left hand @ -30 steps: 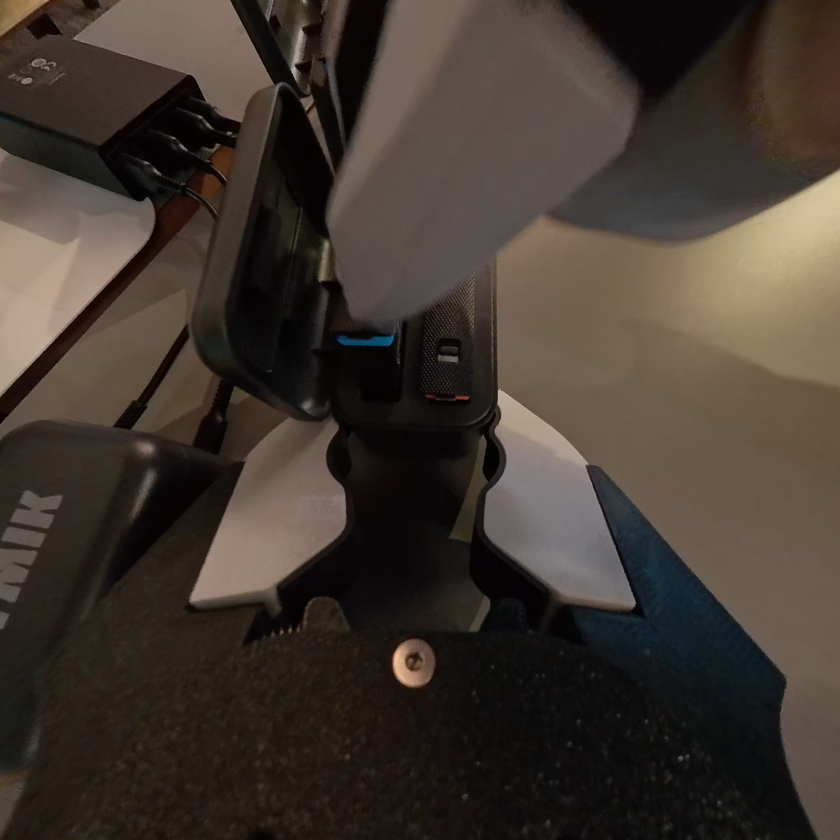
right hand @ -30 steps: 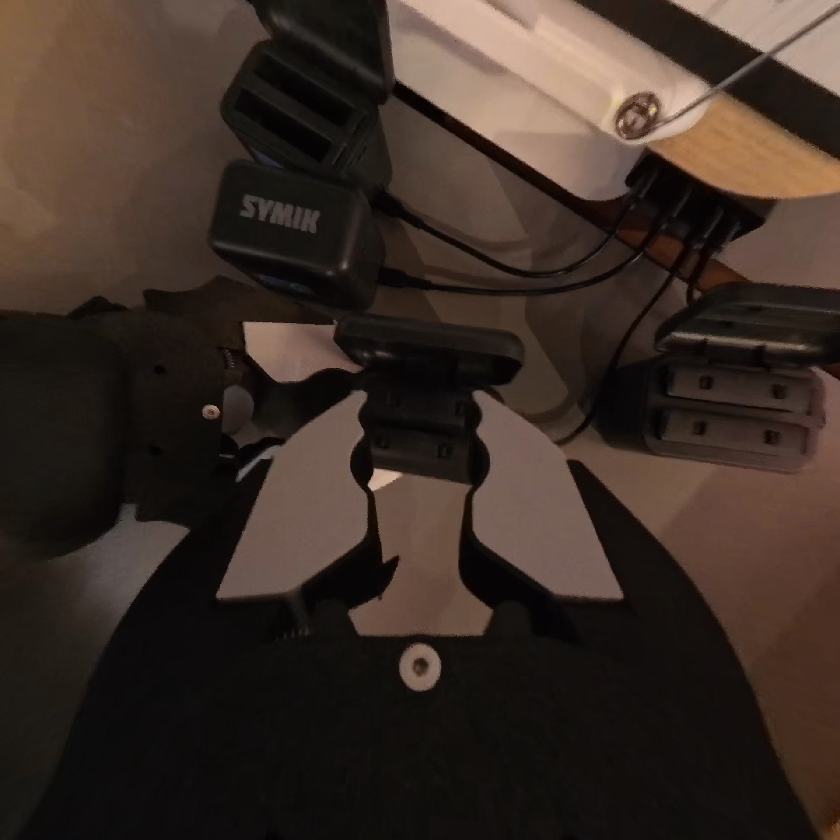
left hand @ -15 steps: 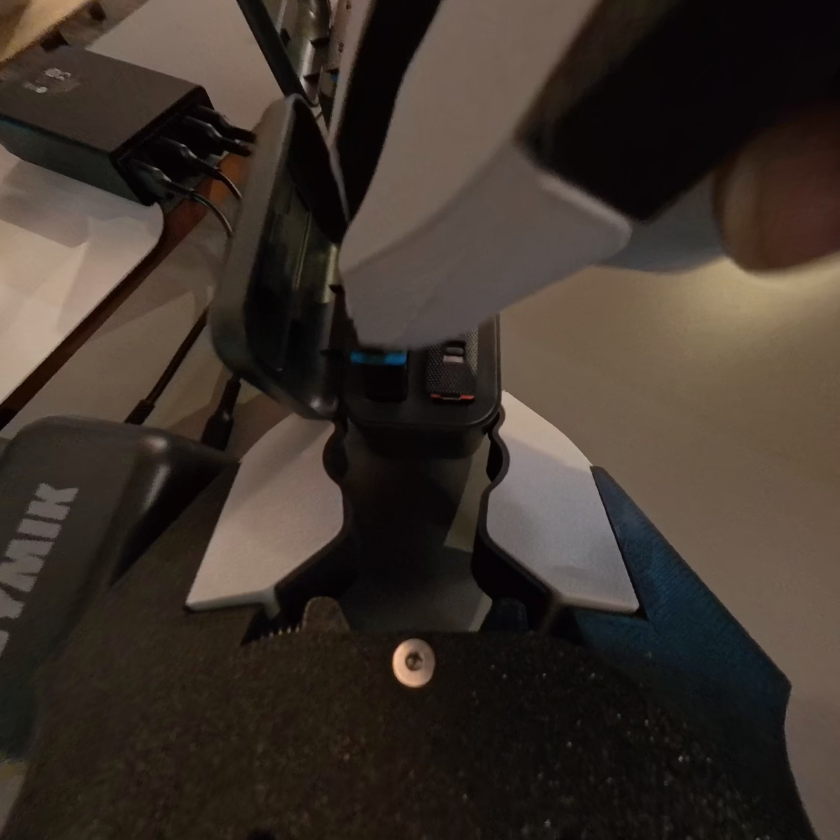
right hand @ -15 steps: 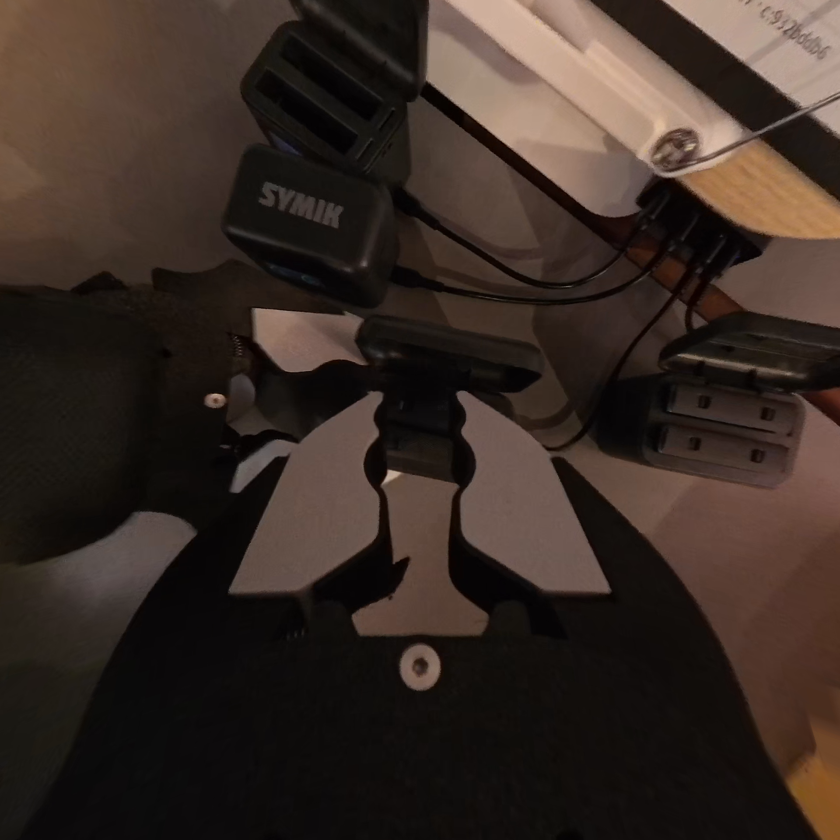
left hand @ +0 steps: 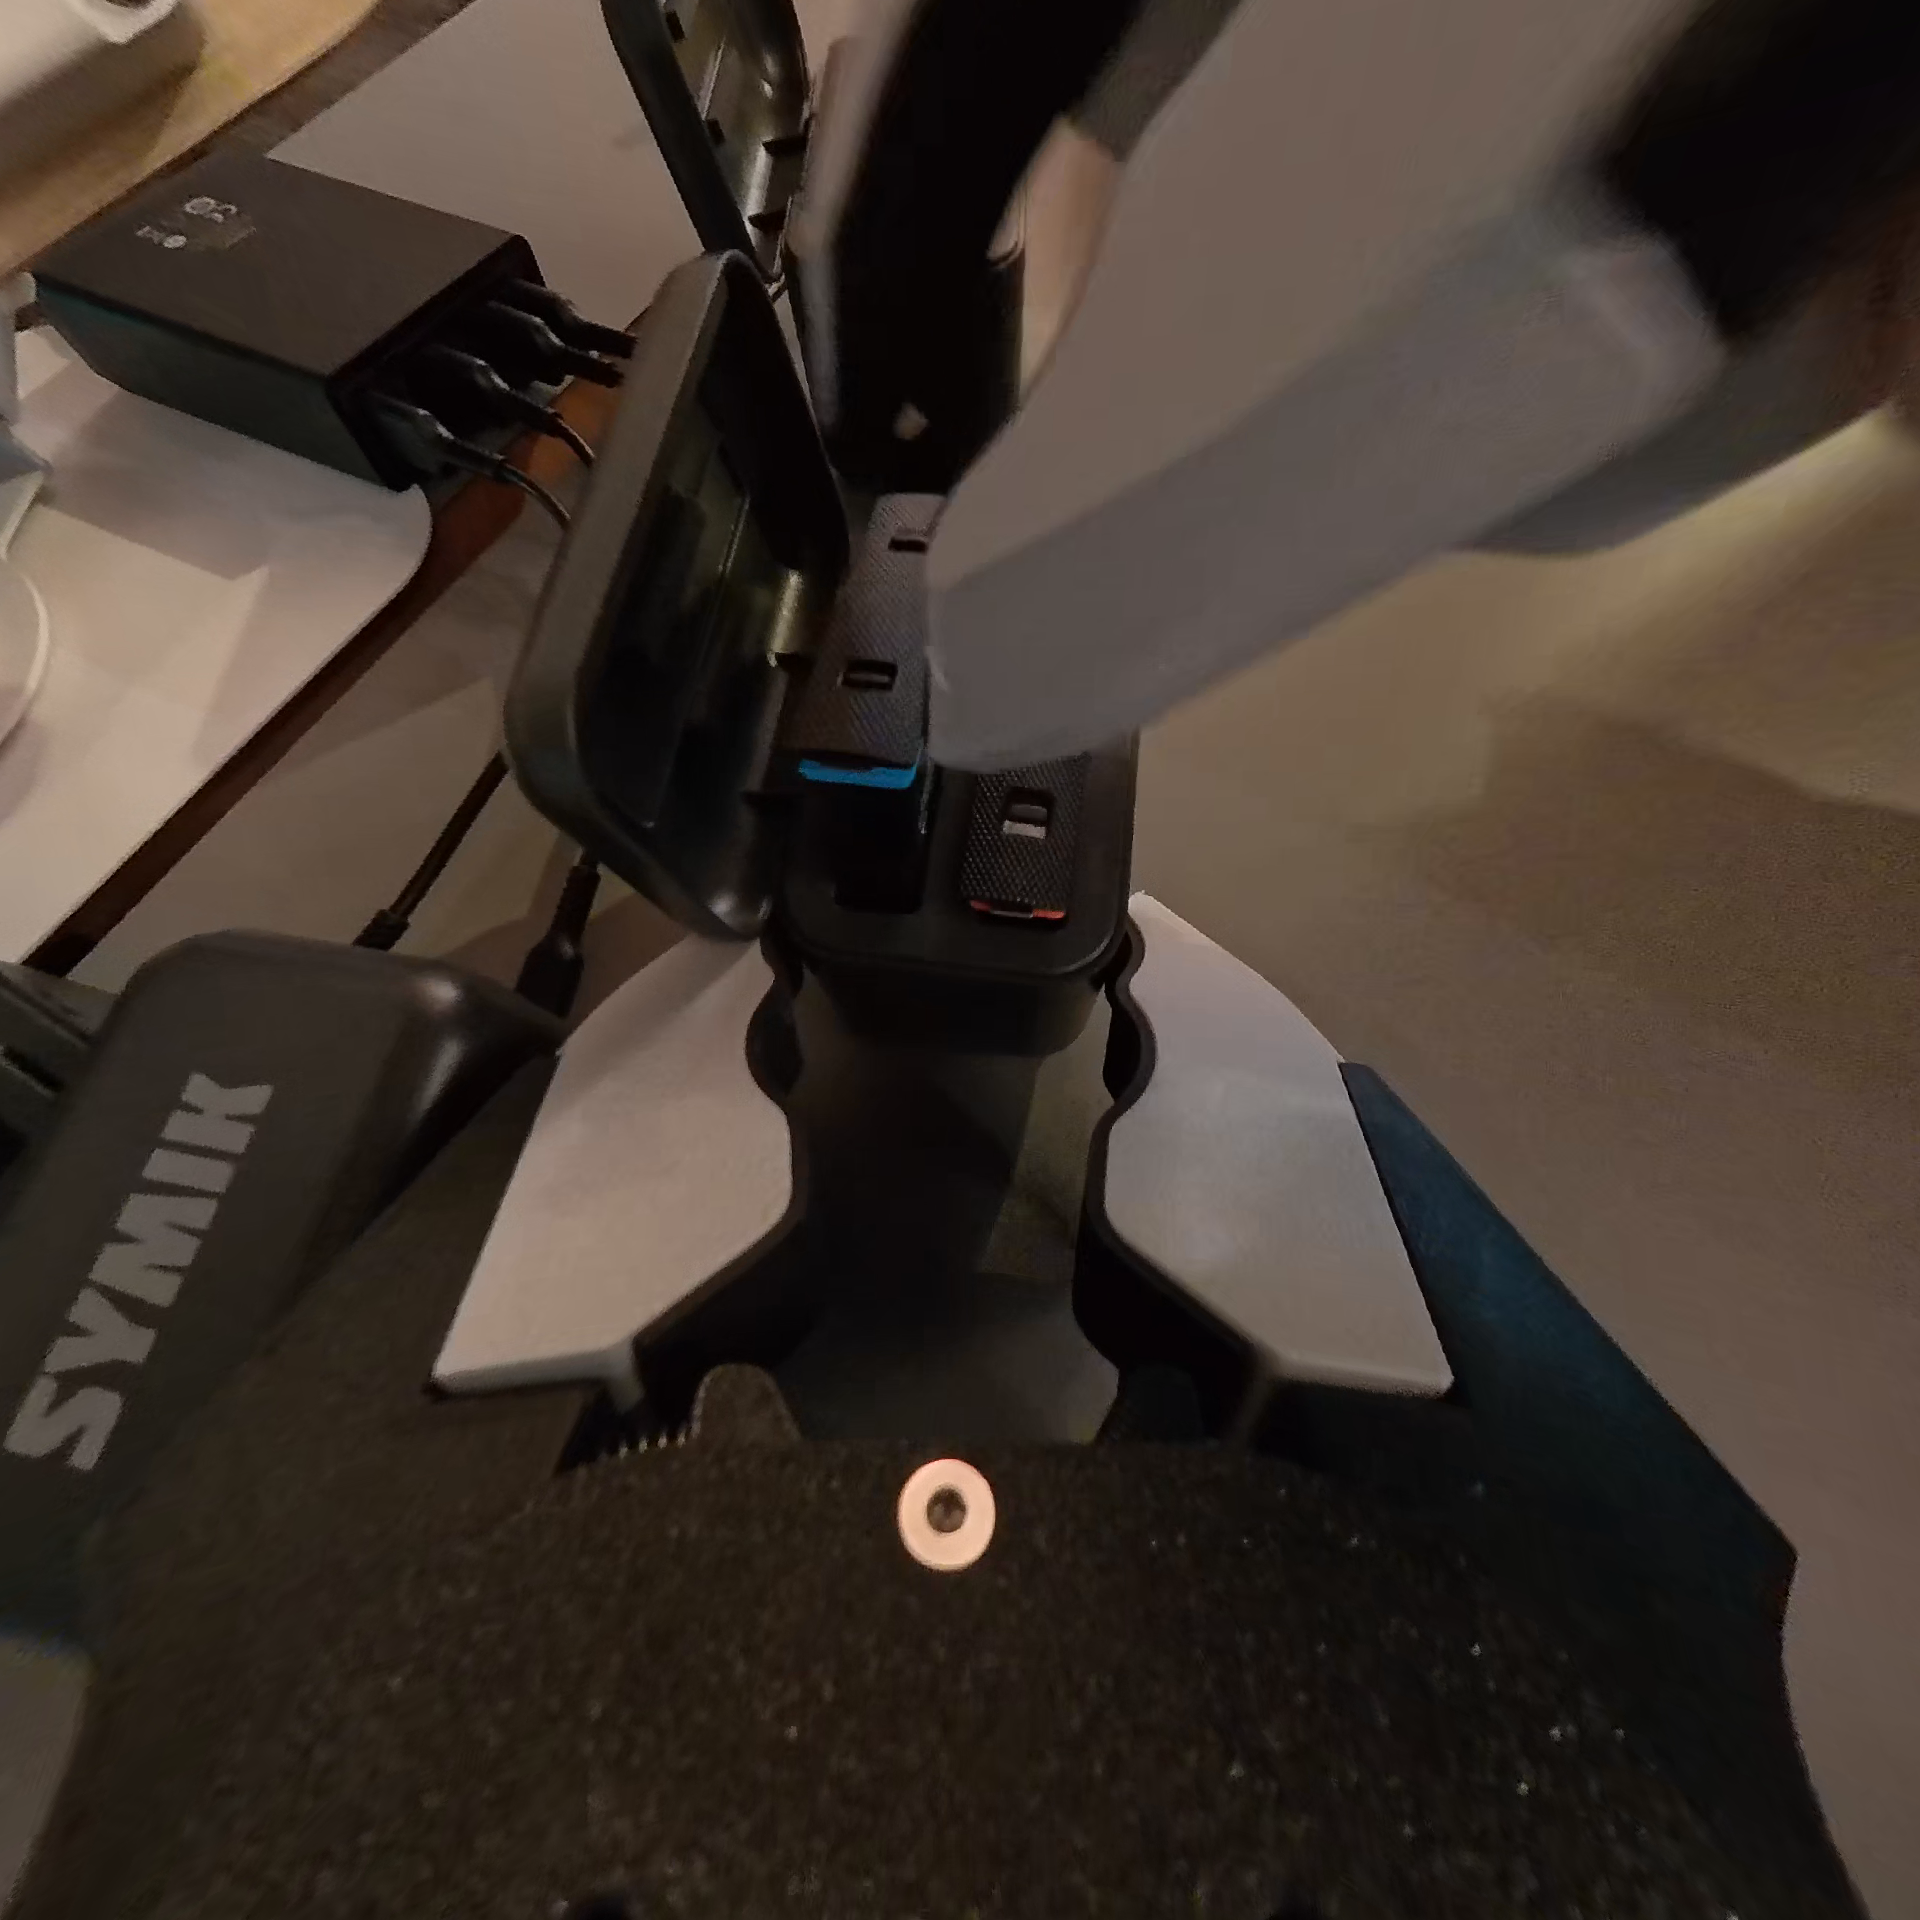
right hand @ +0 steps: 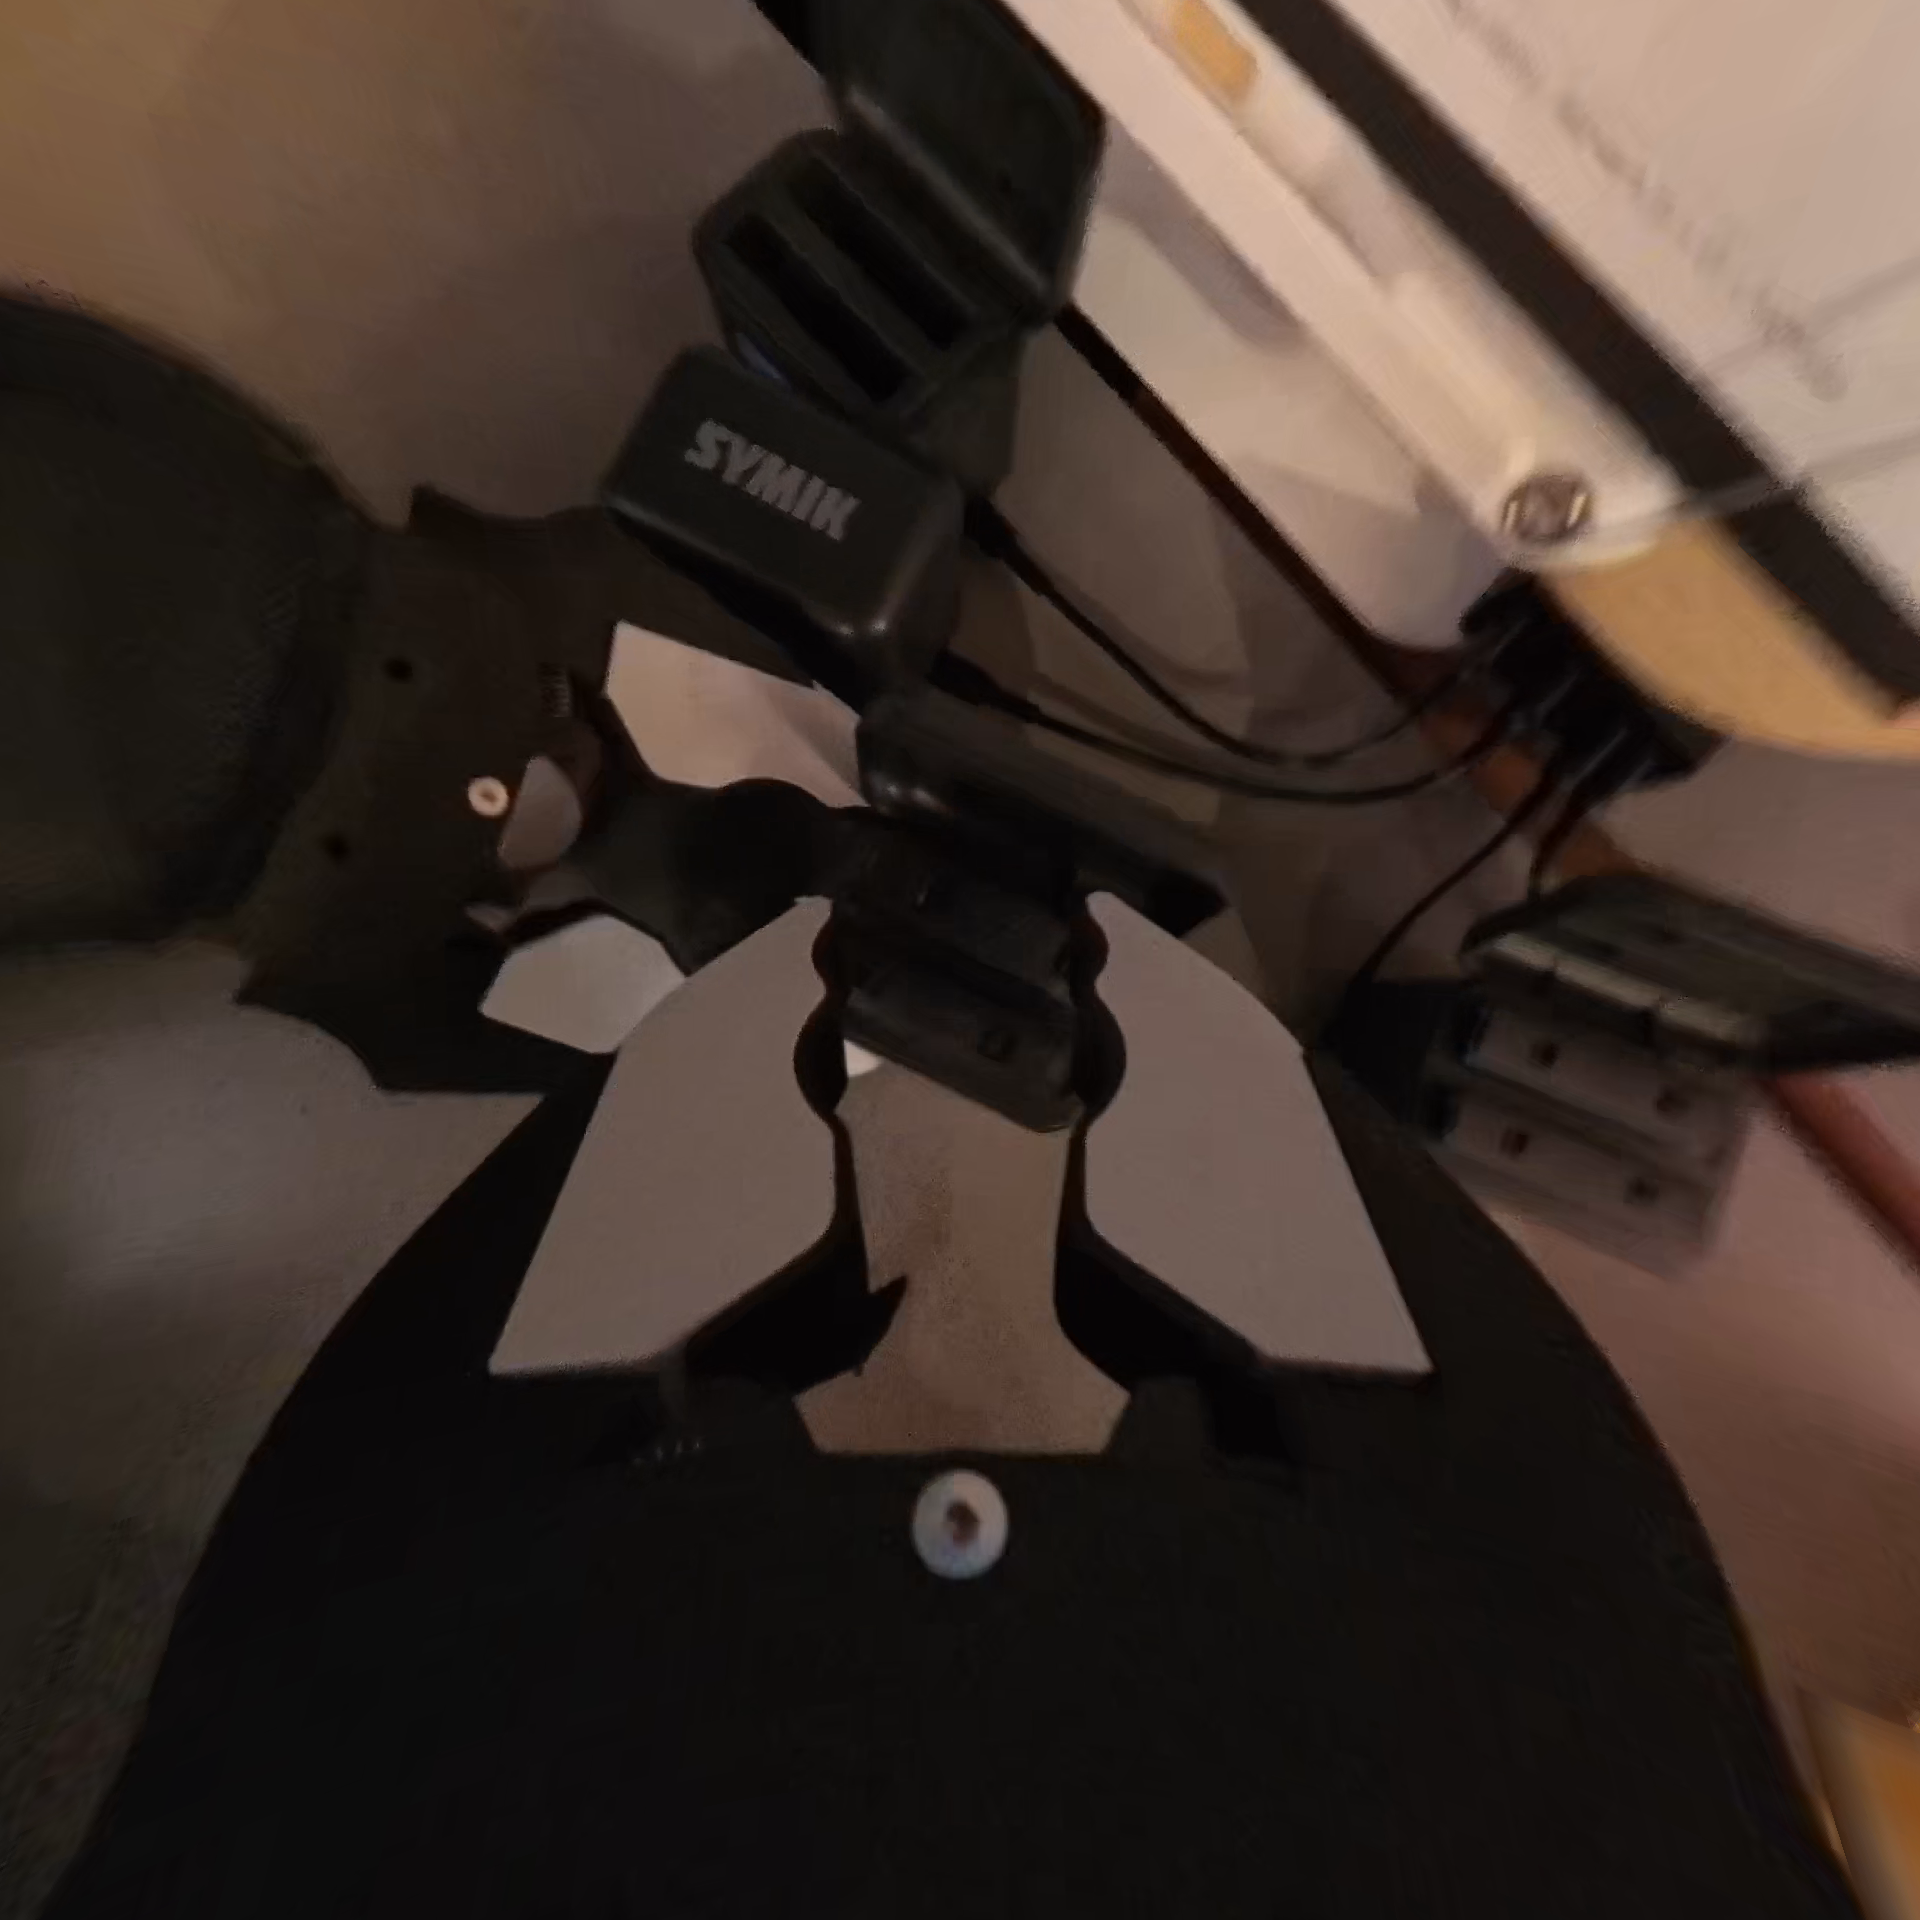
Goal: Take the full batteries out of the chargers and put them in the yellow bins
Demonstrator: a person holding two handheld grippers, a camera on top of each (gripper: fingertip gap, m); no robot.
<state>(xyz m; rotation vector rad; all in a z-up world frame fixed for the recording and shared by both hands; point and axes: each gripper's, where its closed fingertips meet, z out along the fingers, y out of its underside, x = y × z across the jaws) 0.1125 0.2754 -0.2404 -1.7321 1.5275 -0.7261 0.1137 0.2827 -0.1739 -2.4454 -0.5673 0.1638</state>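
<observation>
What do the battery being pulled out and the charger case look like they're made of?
Battery: seemingly hard black plastic with a fine stippled matte texture and a blue end band. Charger case: smooth dark plastic, satin; its open lid shows soft highlights along the rim.

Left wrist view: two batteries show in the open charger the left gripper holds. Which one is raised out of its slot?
The blue-tipped battery, in the slot beside the open lid. The right gripper has it lifted; the red-tipped battery sits fully seated.

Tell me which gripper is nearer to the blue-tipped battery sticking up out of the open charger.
Right. The right gripper grips the blue-tipped battery from above, partly out of its slot. The left gripper is lower, shut on the charger beneath it.
</observation>
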